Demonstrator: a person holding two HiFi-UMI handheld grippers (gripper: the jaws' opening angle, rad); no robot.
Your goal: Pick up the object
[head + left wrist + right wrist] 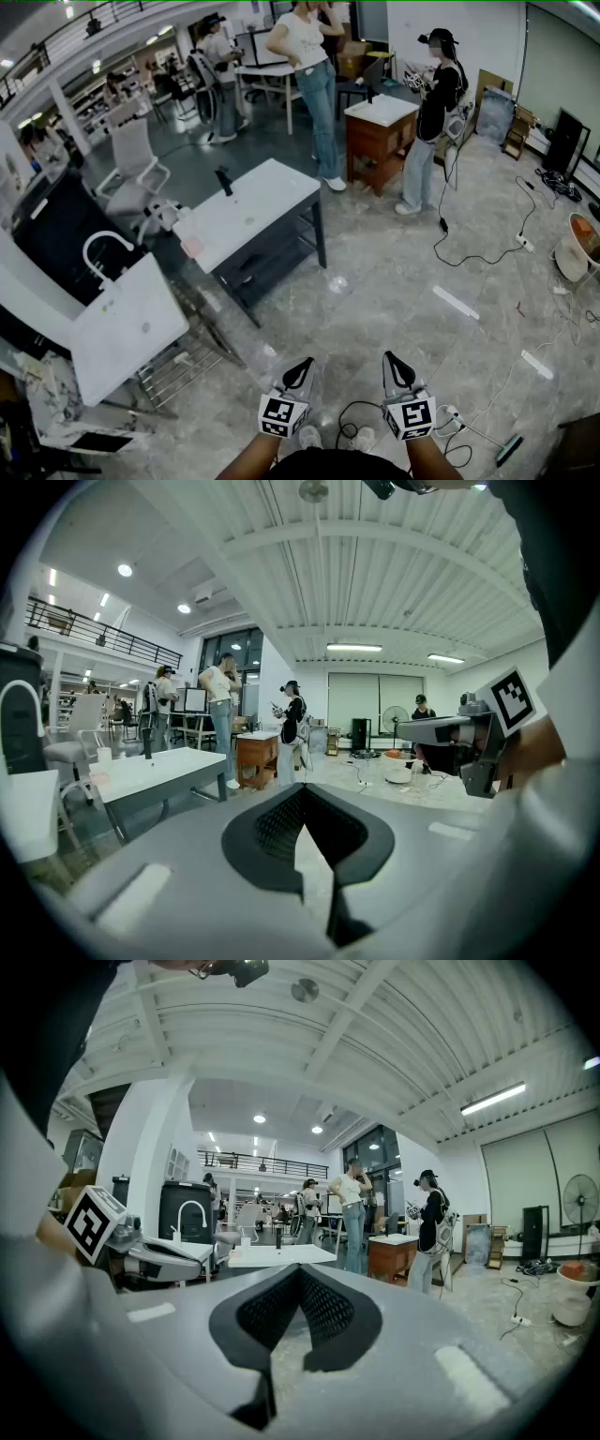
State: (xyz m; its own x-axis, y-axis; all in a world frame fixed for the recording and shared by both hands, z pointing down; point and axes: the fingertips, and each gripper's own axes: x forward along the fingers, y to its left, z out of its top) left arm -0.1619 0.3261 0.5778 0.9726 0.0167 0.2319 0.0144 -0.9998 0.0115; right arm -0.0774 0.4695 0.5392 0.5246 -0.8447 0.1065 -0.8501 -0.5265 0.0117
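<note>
Left gripper (300,370) and right gripper (396,366) both pressed together, empty, held low over the floor. Likely target is the small dark upright object (223,180) on the white table (272,202), well ahead; probably light and rigid, so pinch mid-body

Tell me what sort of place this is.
Most likely a big open workshop or test hall, not a home: a white sink counter with a curved white faucet and a white-topped grey table stand loose on the pale tiled floor, black cables trail across it, and a railed mezzanine runs overhead.
</note>
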